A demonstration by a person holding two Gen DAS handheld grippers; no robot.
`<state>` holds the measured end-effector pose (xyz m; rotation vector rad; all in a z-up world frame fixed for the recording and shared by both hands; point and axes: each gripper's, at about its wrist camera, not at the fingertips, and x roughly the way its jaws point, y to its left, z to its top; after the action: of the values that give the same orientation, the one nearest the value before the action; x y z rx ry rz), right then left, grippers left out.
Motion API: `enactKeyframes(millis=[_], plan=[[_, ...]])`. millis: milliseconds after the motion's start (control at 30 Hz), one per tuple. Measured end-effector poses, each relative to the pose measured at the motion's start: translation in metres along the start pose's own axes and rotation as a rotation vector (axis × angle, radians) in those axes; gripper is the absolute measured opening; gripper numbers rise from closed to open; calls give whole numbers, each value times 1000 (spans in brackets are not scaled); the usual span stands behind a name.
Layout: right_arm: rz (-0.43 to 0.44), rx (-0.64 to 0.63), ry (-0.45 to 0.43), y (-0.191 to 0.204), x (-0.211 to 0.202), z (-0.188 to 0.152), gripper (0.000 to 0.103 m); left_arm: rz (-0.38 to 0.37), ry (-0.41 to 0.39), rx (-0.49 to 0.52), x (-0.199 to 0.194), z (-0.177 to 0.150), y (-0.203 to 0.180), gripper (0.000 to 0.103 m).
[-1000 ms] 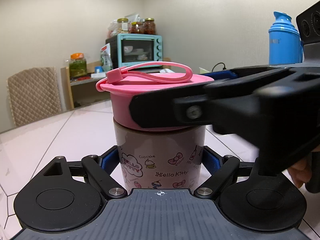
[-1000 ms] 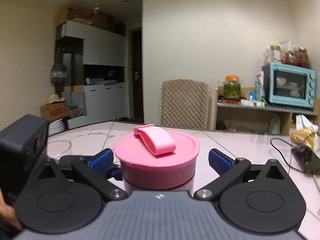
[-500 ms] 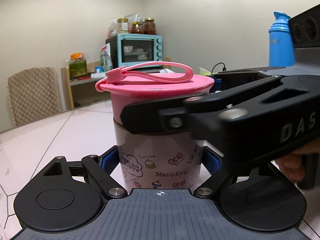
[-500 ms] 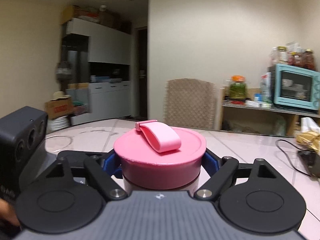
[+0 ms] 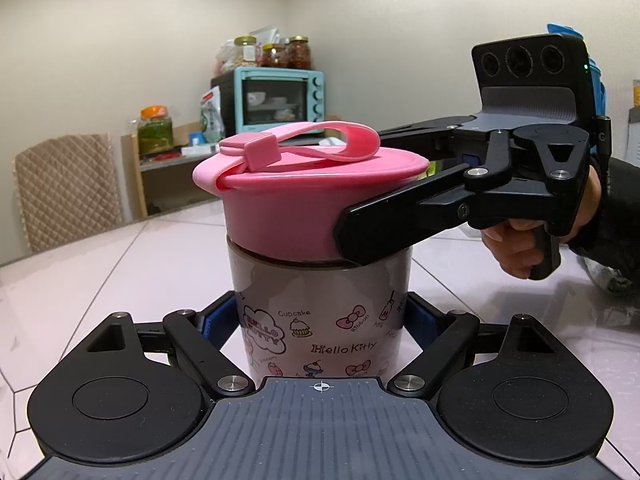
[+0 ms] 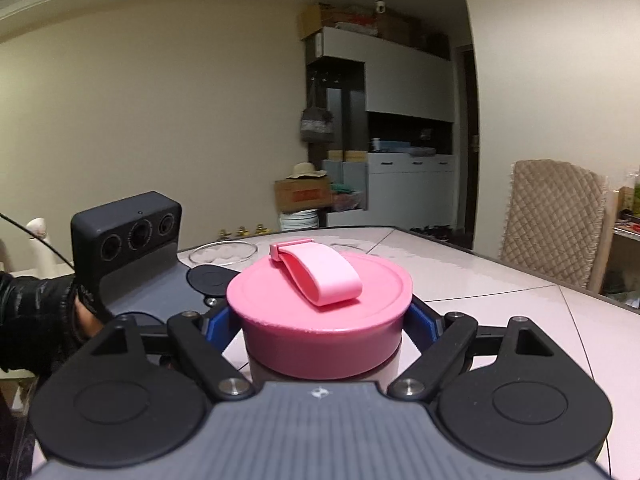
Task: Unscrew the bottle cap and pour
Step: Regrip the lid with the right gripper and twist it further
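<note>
on the pale tiled table (image 5: 120, 264) the left gripper (image 5: 320, 322) is pinched on the lower body of the hello kitty bottle (image 5: 320, 312), blue pads tight to both sides. the bottle stands upright. its pink cap (image 6: 320, 312) sits slightly tilted, squeezed between the right gripper (image 6: 320, 320) pads. behind stand a glass dish (image 6: 222, 252) and a quilted chair (image 6: 556, 216).
</note>
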<state>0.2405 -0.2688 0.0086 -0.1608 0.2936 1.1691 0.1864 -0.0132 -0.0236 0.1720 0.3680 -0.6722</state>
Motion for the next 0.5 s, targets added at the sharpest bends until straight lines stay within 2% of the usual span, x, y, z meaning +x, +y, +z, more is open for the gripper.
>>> enactKeyframes(millis=[33, 100, 267, 500], plan=[[-19, 4, 4, 3, 0, 1, 86, 0, 0, 0, 0, 0, 0, 90], [-86, 14, 13, 13, 0, 4, 97, 0, 0, 1, 0, 0, 0, 90], [-262, 52, 23, 43, -3, 11, 97, 2, 0, 4, 1, -1, -1, 90], [-463, 86, -33, 81, -5, 10, 97, 1, 0, 3, 3, 0, 2, 90]])
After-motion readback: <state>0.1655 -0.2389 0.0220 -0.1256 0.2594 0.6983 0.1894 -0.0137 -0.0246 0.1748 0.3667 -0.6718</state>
